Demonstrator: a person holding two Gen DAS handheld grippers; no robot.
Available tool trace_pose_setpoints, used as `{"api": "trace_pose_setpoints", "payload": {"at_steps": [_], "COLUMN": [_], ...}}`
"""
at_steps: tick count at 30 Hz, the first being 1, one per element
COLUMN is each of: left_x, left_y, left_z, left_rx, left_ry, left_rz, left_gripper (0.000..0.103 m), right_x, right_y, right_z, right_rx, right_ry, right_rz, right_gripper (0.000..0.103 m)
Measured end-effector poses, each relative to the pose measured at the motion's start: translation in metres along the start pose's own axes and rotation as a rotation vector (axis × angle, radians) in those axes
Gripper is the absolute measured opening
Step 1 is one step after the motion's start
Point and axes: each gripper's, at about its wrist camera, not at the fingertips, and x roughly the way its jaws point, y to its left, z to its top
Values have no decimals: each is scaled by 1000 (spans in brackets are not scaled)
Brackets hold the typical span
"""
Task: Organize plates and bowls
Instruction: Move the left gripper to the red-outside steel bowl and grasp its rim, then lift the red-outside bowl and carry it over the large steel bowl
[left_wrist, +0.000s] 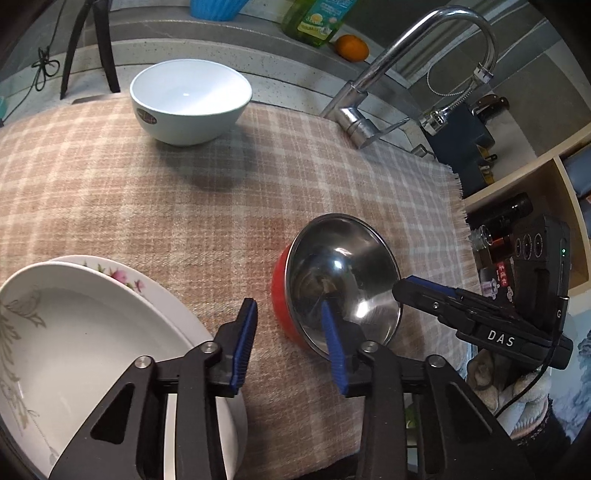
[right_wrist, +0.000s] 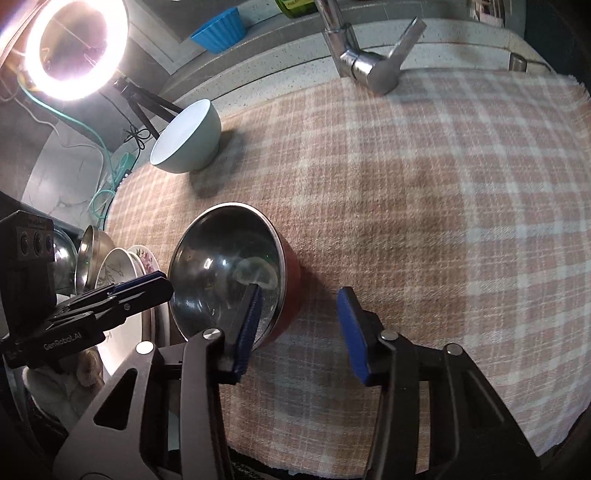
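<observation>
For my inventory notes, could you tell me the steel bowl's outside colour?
Red, on the steel bowl; clearest in the left wrist view.

Left gripper: black angular linkage arms w/ silver round screws, jaws faced w/ ribbed blue pads. Right gripper: same build, black arms, silver screws, blue pads. Seen from left wrist, its side reads "DAS" in white, black cable trailing, green LED on black camera block. Left's side reads "GenRobot.AI".
</observation>
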Motion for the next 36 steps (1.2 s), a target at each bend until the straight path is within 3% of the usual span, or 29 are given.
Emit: {"api": "trace_pose_setpoints", "payload": {"at_steps": [9, 13, 25, 36], "left_x": [11, 16, 4, -42], "left_y": [4, 2, 0, 6], "left_z": [4, 6, 8, 10], "left_rx": [-24, -7, -4, 0], "left_ry": [11, 18, -7, -100], "left_rz": [-13, -18, -23, -25], "left_gripper": [18, 11, 11, 11], "right_x": [11, 11, 4, -19], "right_y": [1, 4, 13, 61], "right_z": [3, 4, 8, 20], "right_rx": [3, 2, -2, -80], "right_ry": [23, 34, 29, -15], "right_rz": [17, 37, 31, 51], "right_gripper": [25, 13, 12, 12]}}
